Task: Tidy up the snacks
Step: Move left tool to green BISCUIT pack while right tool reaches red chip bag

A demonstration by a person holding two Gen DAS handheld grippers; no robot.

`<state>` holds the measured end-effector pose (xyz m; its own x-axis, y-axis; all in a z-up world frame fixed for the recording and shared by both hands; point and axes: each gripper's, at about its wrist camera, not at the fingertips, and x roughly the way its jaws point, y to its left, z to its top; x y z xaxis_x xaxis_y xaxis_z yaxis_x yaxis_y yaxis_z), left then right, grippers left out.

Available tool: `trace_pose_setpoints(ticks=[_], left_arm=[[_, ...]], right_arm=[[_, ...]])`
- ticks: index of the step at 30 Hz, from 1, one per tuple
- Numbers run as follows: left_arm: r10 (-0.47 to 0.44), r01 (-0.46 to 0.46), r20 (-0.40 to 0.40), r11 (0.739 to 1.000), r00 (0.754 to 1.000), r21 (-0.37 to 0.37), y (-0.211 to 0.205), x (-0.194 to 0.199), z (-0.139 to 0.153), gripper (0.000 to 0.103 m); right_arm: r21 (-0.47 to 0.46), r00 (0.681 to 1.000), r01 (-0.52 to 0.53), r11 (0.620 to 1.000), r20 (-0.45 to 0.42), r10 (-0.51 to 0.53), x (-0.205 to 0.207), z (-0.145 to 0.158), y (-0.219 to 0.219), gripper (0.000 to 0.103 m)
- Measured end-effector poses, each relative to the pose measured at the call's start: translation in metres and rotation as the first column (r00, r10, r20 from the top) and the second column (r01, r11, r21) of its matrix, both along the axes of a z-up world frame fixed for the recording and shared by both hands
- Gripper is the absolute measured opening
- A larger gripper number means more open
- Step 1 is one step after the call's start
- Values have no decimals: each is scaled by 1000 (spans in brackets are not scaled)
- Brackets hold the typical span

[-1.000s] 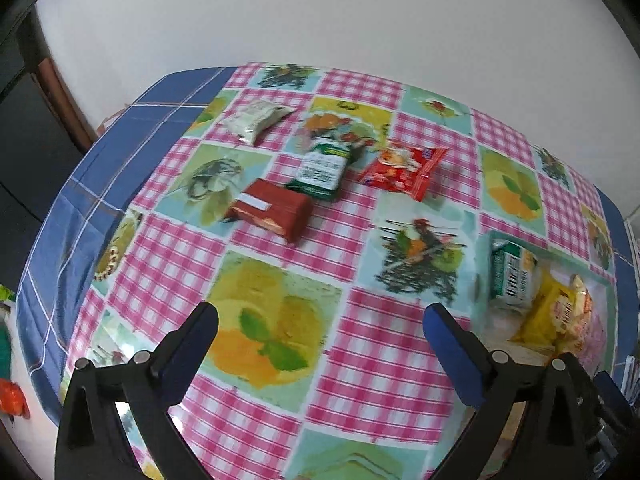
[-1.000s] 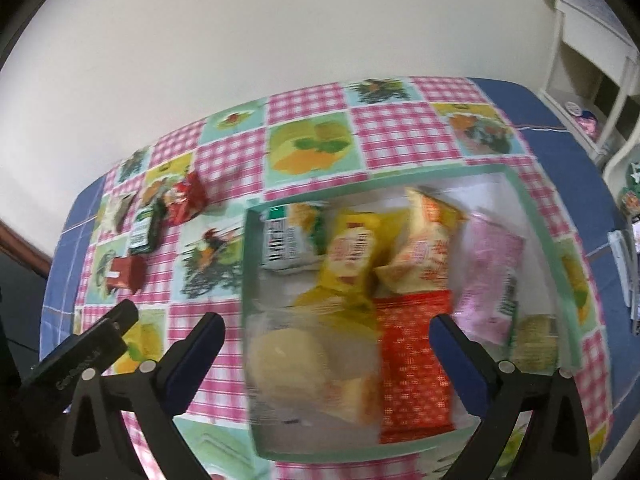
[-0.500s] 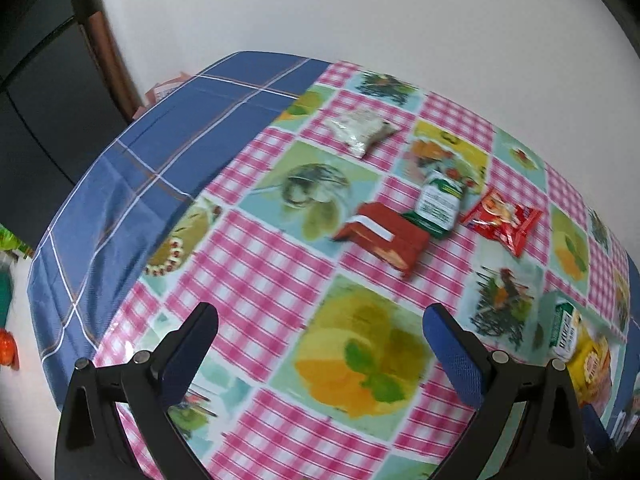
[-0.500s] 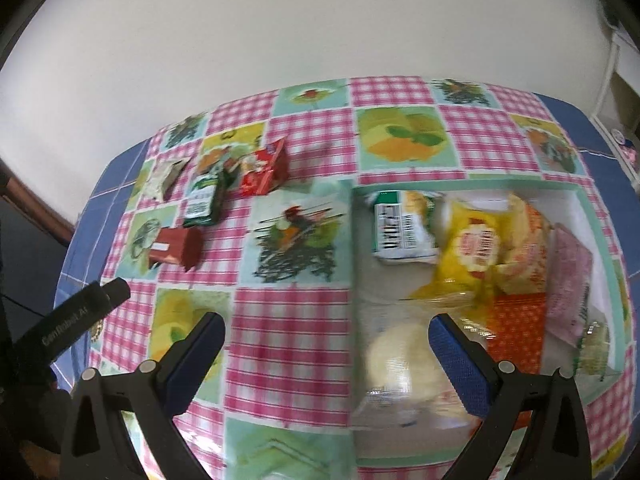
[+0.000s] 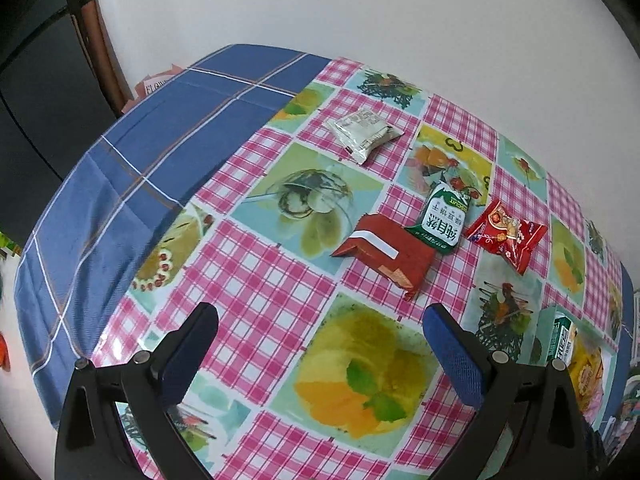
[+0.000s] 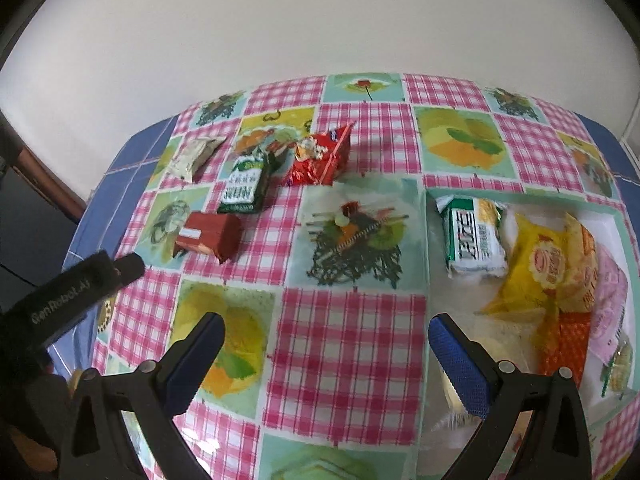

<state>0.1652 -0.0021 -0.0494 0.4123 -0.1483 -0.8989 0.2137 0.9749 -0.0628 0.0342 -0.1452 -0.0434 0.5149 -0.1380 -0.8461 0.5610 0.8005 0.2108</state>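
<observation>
Loose snacks lie on the patterned tablecloth: a silver packet (image 5: 364,134) (image 6: 195,156), a green packet (image 5: 440,218) (image 6: 244,188), a red printed packet (image 5: 506,236) (image 6: 320,160) and a dark red box (image 5: 386,248) (image 6: 210,234). A clear tray (image 6: 430,216) at the right holds several snacks; its edge shows in the left wrist view (image 5: 546,320). My left gripper (image 5: 320,350) is open and empty, short of the red box. My right gripper (image 6: 326,354) is open and empty beside the tray's left wall.
The blue cloth (image 5: 132,184) covers the table's left end, dropping off at the edge. A white wall stands behind the table. The left gripper's body (image 6: 68,296) shows at the left of the right wrist view. A dark doorway (image 5: 36,72) is at far left.
Both grippers have swung left. The loose snacks now sit more central in the right view and the tray has slid to the right edge. Both stay open.
</observation>
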Motion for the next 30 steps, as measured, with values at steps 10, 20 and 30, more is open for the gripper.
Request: trace_pose_setpoints(ticks=[10,20,30], left_arm=[[8,-8,-16,1000,1000,-24,-14,22,-13,102],[-3,3,3,997,1000,-80,-33,50,-19,102],[-102,107,59,990,993,-90,-66,63,-31,102]], right_arm=[[29,992,67,997,103,-70,22,6,-32,103],[63,977,117,991,171,-126,44,-3,-66,102],[75,968,129,989,206,-142,66,-20,-86,91]])
